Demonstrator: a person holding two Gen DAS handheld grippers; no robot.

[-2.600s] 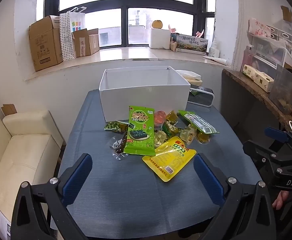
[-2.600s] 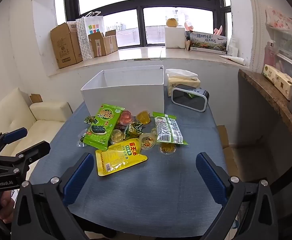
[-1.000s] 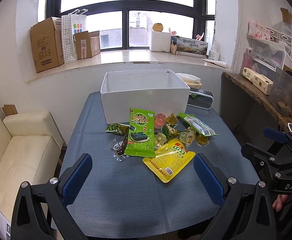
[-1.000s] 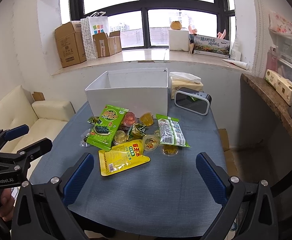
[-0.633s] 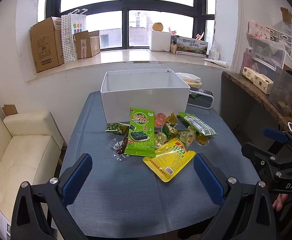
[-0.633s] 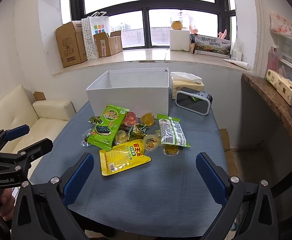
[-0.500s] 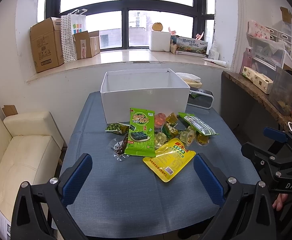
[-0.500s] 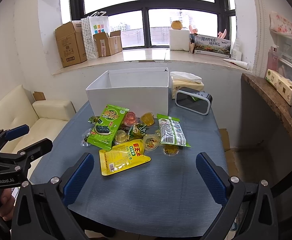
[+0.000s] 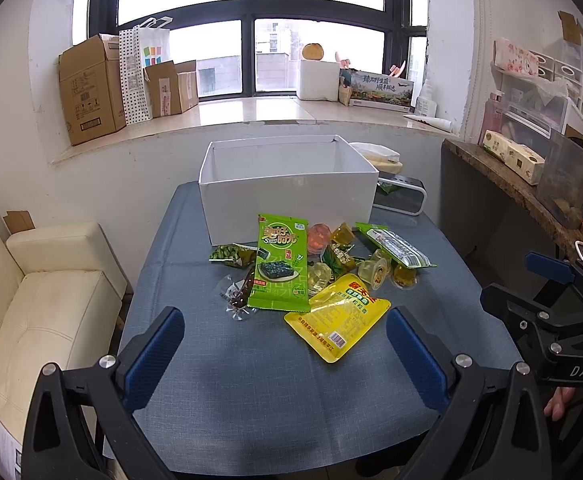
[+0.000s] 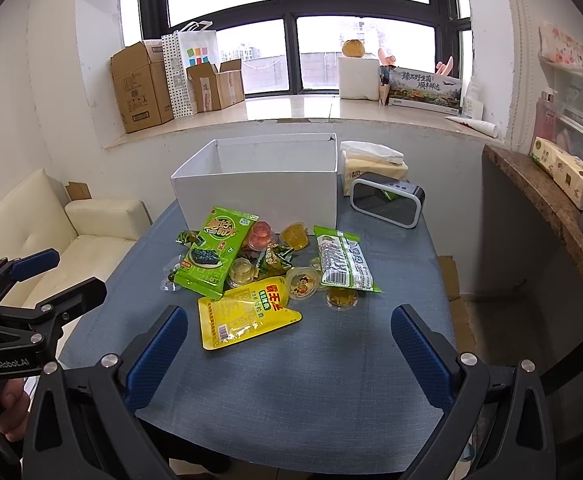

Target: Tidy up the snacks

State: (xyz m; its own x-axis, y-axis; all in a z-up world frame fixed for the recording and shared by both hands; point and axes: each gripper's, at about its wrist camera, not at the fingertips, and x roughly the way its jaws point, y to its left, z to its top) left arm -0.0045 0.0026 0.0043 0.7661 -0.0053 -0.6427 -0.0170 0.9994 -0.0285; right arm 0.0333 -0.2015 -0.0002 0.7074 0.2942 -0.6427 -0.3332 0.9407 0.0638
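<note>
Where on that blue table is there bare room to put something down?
The near strip between the yellow pouch and the table's front edge is bare, as is the left side beside the green seaweed packet. It is crowded in front of the white box.

A blue cloth-covered worktop (image 9: pixel 259 392) stands under the window. On its far side sits an open white box (image 9: pixel 287 196), with a small clock (image 10: pixel 387 199) and a tissue pack (image 10: pixel 373 160) beside it. In front of the box lies a heap of snacks: a green packet (image 9: pixel 280 268), a yellow pouch (image 9: pixel 337 316), jelly cups (image 10: pixel 302 282) and a striped packet (image 10: pixel 343 260).
</note>
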